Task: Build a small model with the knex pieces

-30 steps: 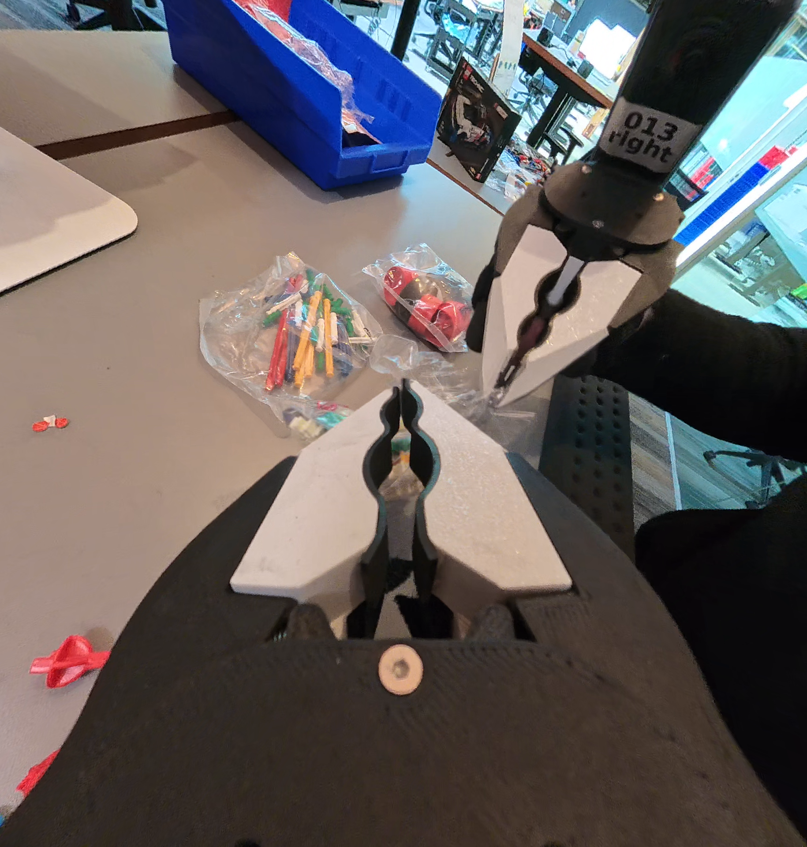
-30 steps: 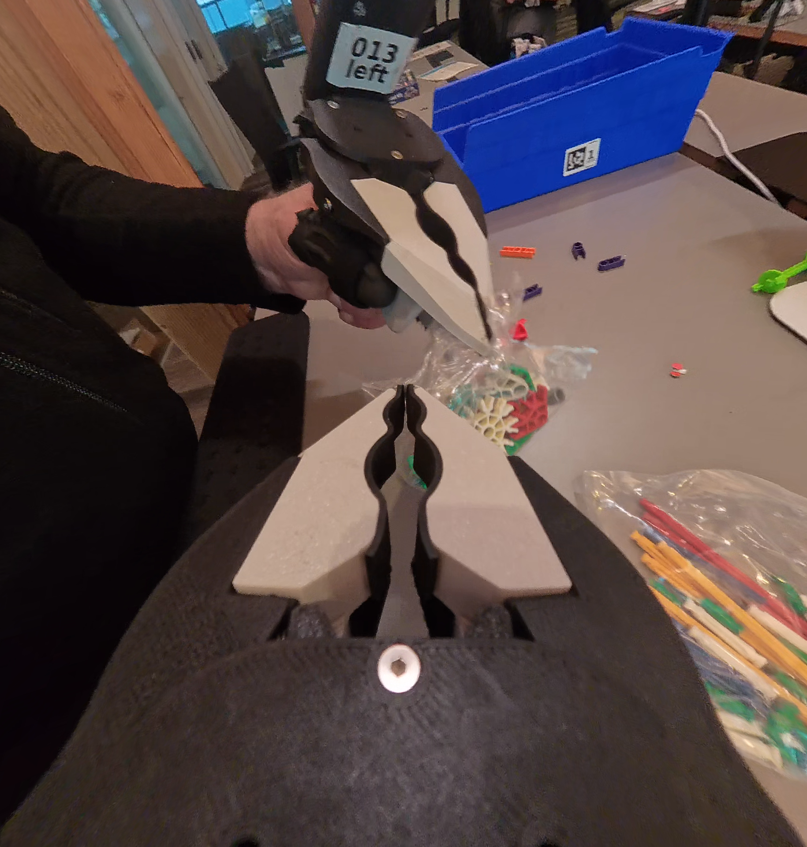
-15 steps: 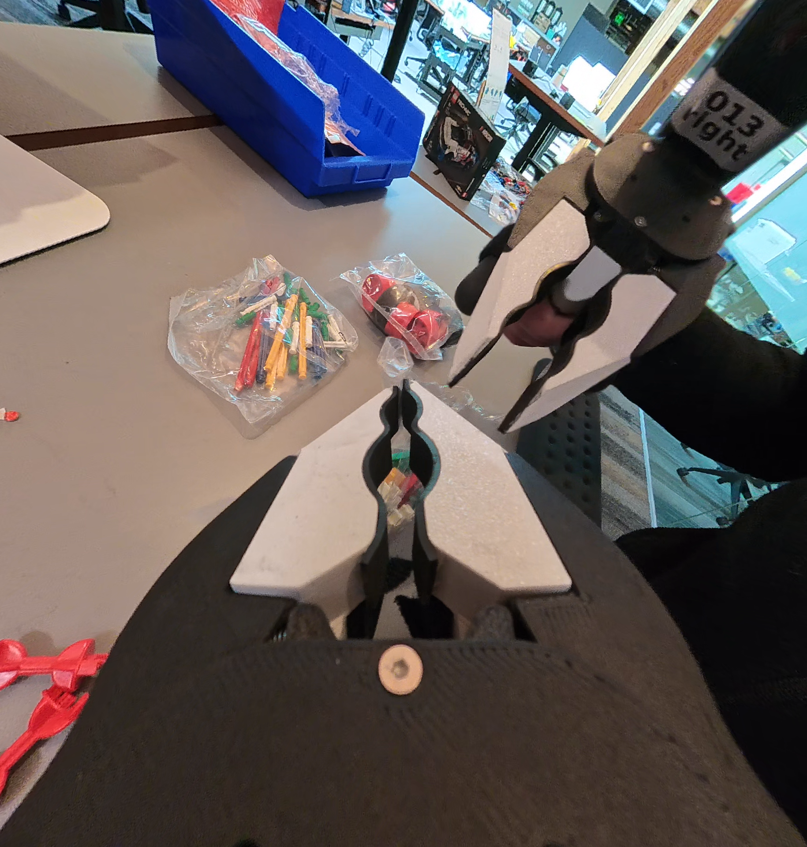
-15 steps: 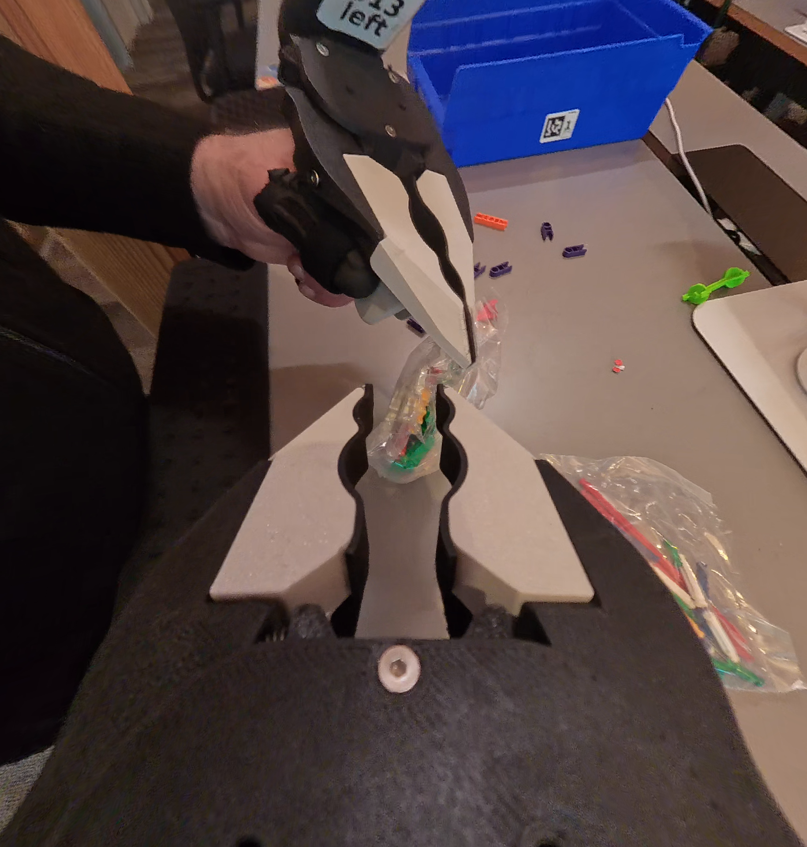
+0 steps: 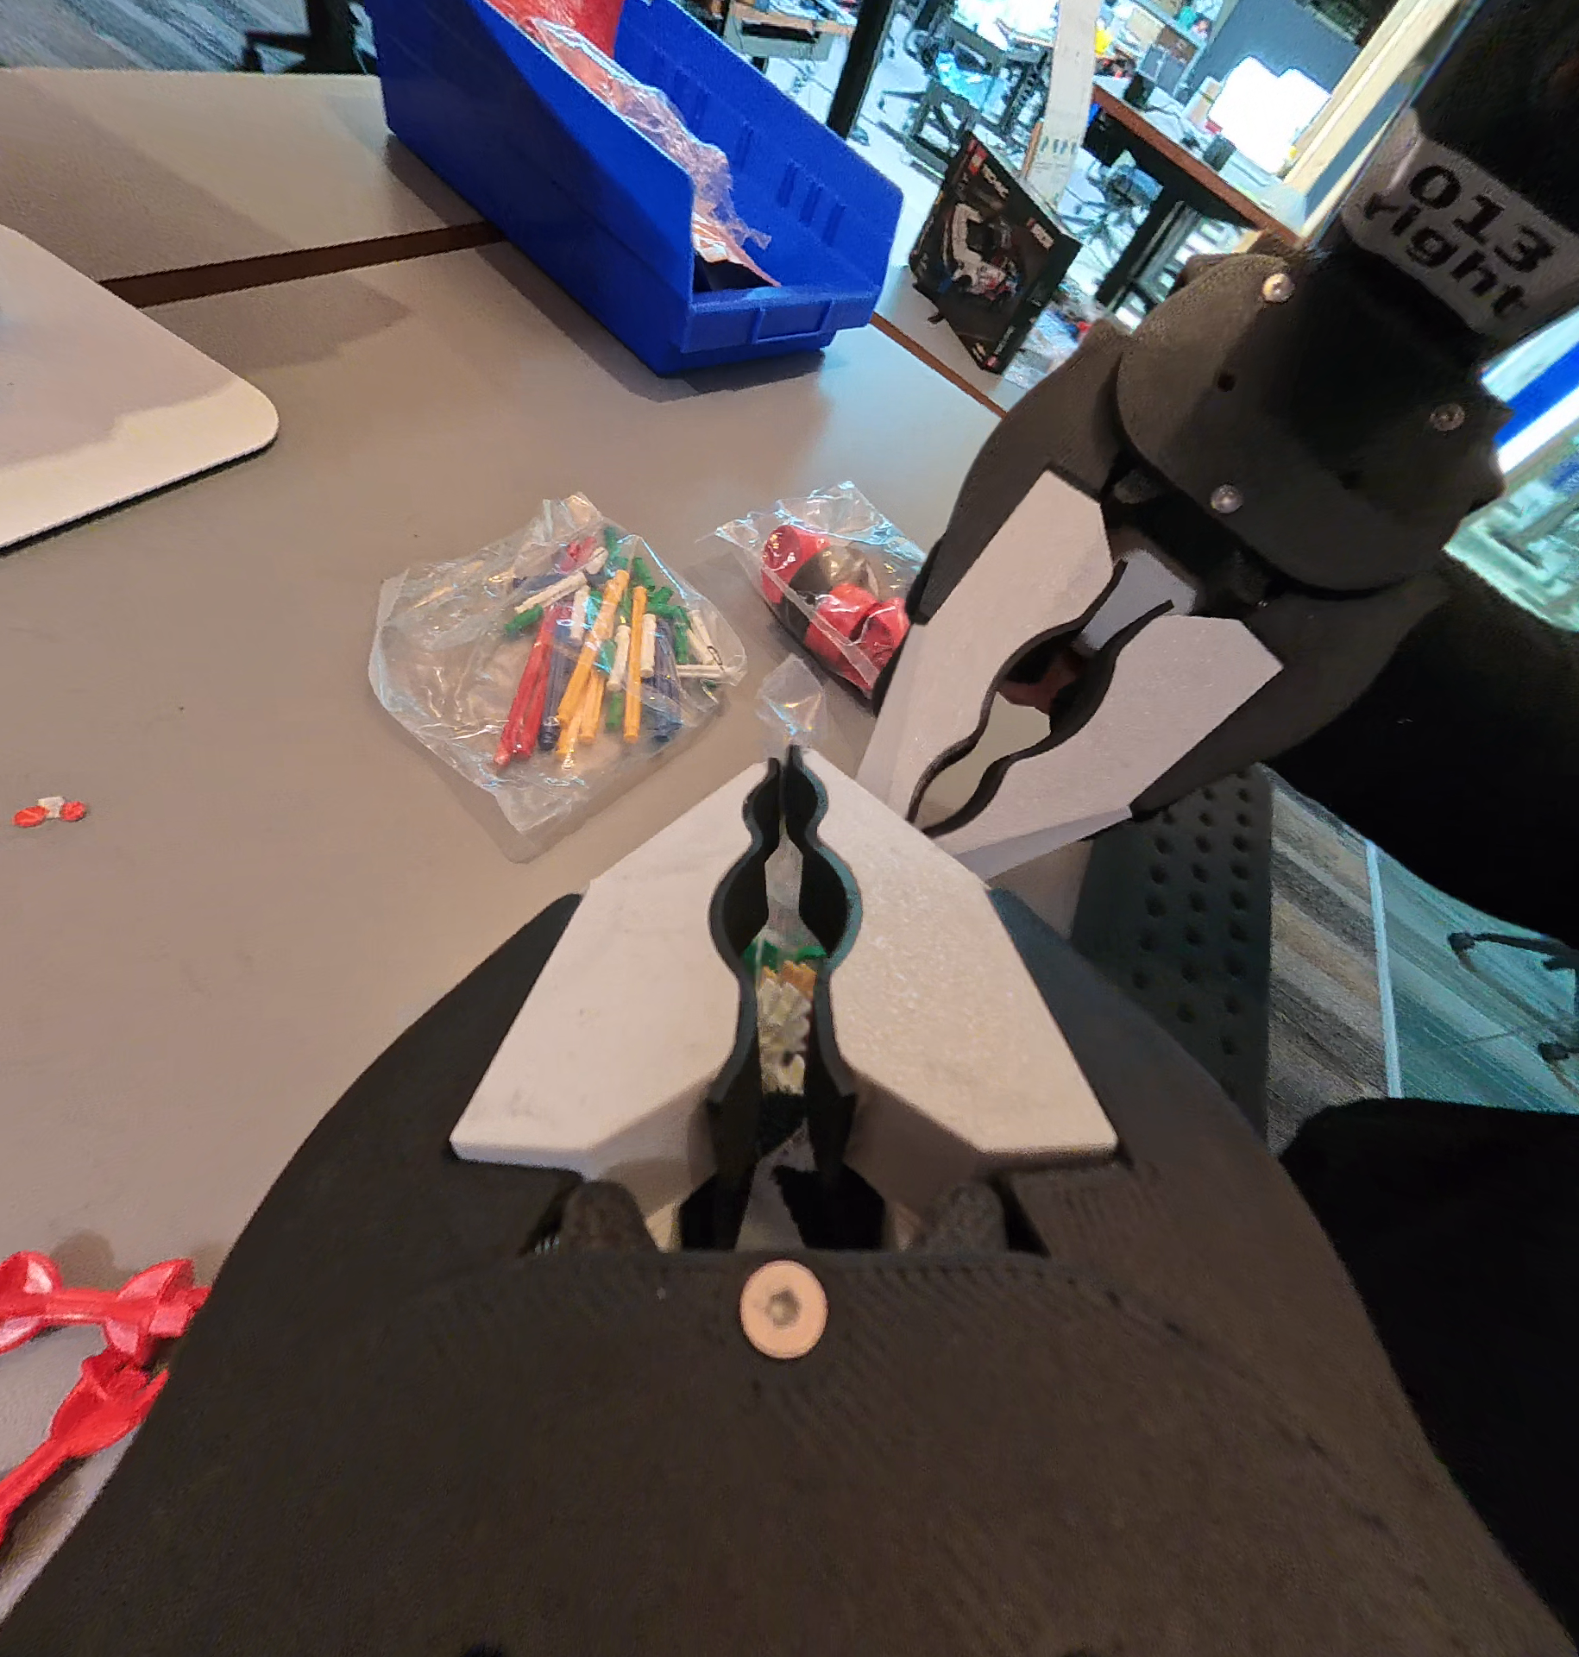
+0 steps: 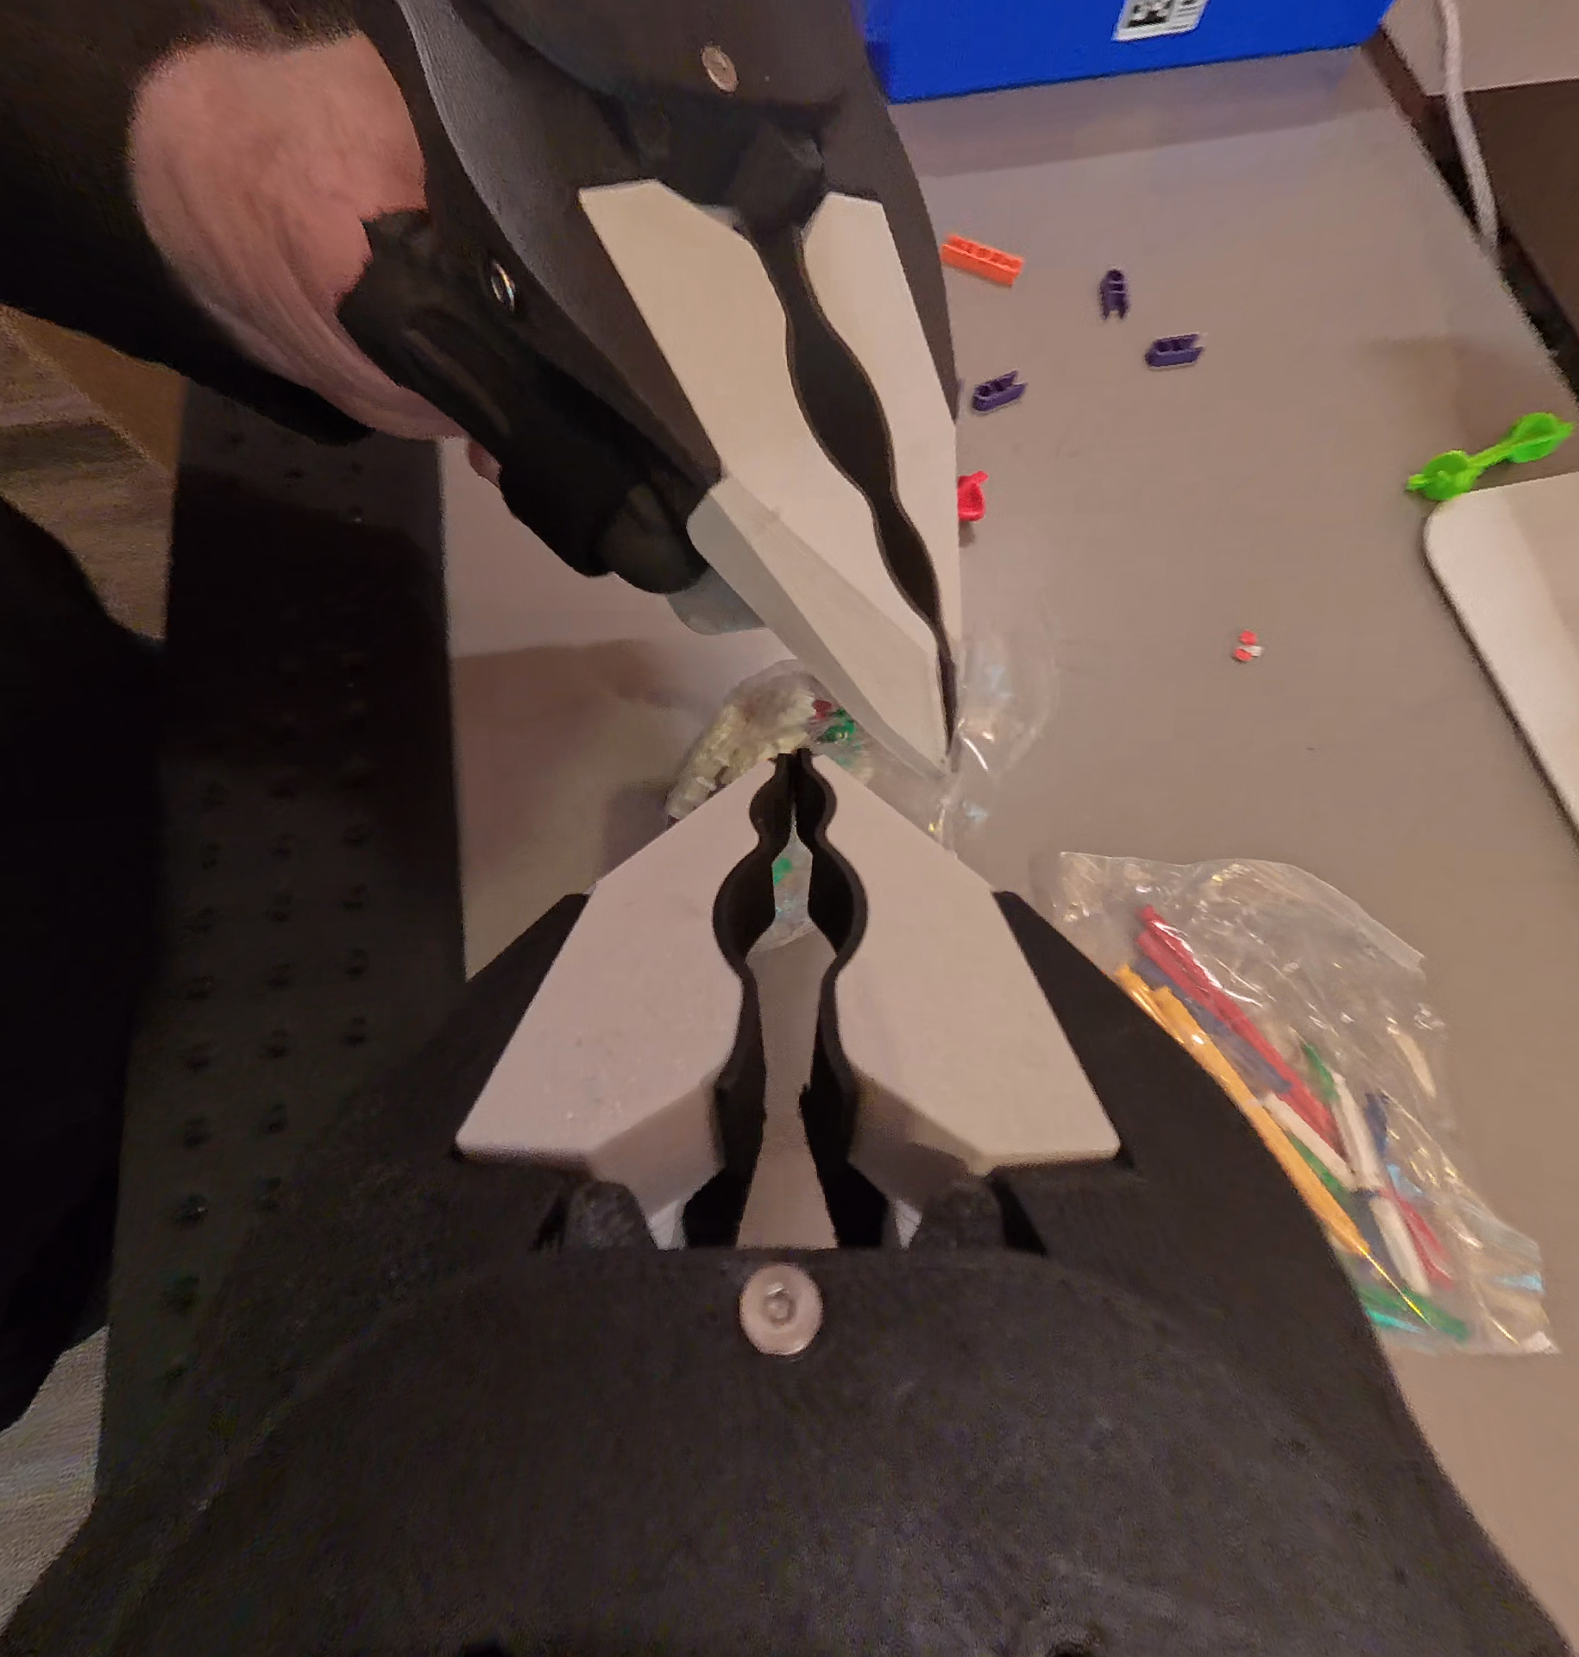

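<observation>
My left gripper is shut on a small clear bag of white, green and yellow toy pieces, which shows through the gap between its fingers; a corner of the bag sticks up past the tips. In the right wrist view, the left gripper pinches the bag's plastic just above the grey table. My right gripper has its tips closed on the same bag, close beside the left one. It also shows in the left wrist view, tips together next to my left fingers.
A clear bag of coloured rods and a bag of red wheels lie beyond the grippers. A blue bin stands at the back, a white pad at left. Loose red pieces, purple pieces and a green piece lie about. The tips of both grippers are at nearly the same place.
My right gripper opened half a second ago and has now closed on the small bag, closer to the left gripper. The left gripper stayed shut on the bag.
</observation>
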Tool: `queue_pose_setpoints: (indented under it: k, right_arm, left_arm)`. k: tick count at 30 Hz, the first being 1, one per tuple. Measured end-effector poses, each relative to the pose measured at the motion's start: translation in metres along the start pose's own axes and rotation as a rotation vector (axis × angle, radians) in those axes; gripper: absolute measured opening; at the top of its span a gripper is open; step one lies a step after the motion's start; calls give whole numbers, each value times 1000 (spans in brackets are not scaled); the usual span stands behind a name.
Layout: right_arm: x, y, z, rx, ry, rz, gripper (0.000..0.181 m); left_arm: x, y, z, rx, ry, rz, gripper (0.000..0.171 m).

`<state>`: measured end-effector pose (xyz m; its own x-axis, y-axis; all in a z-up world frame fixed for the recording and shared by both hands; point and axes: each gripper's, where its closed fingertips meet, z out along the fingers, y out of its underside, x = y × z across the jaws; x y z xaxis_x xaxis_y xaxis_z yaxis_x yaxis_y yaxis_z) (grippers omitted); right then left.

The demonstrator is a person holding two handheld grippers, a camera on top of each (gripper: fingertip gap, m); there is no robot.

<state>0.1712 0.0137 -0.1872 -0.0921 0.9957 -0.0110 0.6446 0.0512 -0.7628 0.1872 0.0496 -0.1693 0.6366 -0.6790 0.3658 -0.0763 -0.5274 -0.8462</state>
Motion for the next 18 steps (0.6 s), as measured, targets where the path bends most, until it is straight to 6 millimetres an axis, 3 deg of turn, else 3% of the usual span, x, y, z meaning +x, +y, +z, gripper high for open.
queue_pose_setpoints:
  k: [9,11,13,18]
  right_arm:
    - [-14,6,17,87,-304,84,0]
    - [-31,7,23,92,-398,69,0]
    - [-35,11,37,62,-377,56,0]
    - [-54,16,39,61,-410,53,0]
  left_arm:
    - [-15,12,18,-8,-63,12,0]
    - [-18,11,25,3,-63,11,0]
    - [-23,15,35,-16,-74,29,0]
    - [-46,15,40,-25,-82,-15,0]
